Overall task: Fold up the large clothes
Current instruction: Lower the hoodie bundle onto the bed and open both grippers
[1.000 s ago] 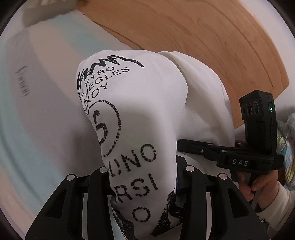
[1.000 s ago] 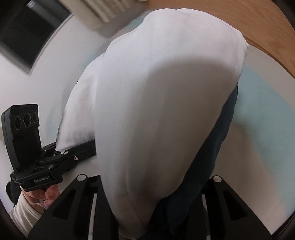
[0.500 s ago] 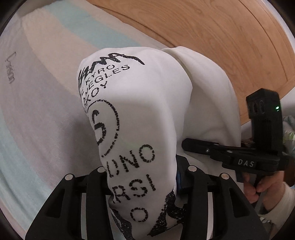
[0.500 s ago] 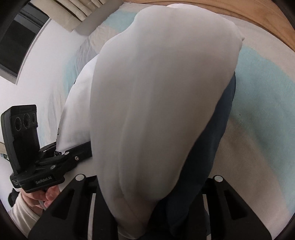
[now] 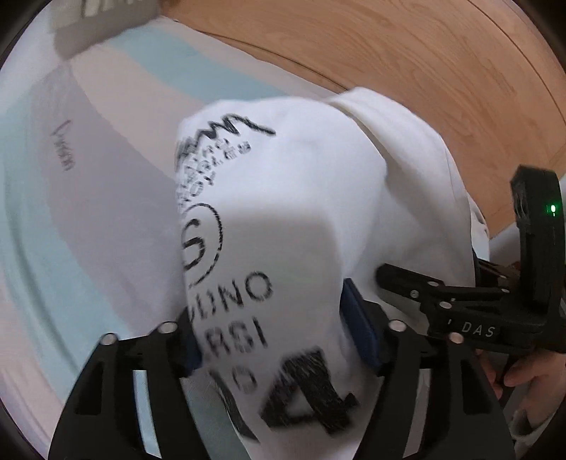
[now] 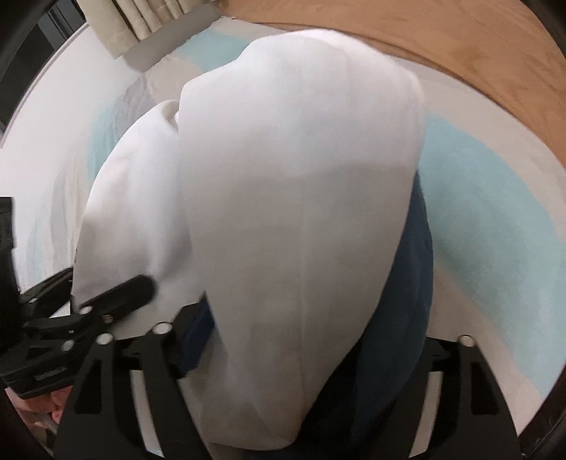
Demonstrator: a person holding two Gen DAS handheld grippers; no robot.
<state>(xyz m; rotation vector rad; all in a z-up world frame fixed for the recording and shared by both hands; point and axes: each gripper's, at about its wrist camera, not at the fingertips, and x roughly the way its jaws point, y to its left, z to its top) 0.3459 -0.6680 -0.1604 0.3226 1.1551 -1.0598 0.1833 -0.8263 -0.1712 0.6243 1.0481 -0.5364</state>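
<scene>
**Grippers parting over a folded white garment on the bed**

Left wrist view: the left gripper [image 5: 279,339] points steeply down at a pastel-striped bed cover [image 5: 88,219]. Its jaws have just been opening; the white garment [image 5: 304,219] still lies bunched between them, and the blue pad [image 5: 361,329] on the right finger stands a little clear of the cloth, so the hold looks let go. On the other side the cloth hides the pad. The garment's black print reads partly: a circled "S", then "UNO", "RSI" and a large "4"; the upper lines are too blurred to read. At the right edge sits the right gripper [image 5: 417,290], marked "DAS", with a green light on its upright block, held by a hand [image 5: 523,375] in a pale sleeve. A wooden headboard [image 5: 406,60] curves close behind the garment; open bed cover lies to the left, bearing small dark writing I cannot read.

Right wrist view: the right gripper [image 6: 311,354] also tilts steeply downward. Its jaws have just been opening, and the garment's plain white side [image 6: 300,198], with dark blue fabric [image 6: 399,318] beneath it, fills the gap; the left pad stands just off the cloth, the right one is hidden. The left gripper [image 6: 116,293] reaches in from the lower left. Free bed cover [image 6: 495,230] lies to the right, the headboard [image 6: 460,39] along the top, a curtain [image 6: 148,21] at upper left.
</scene>
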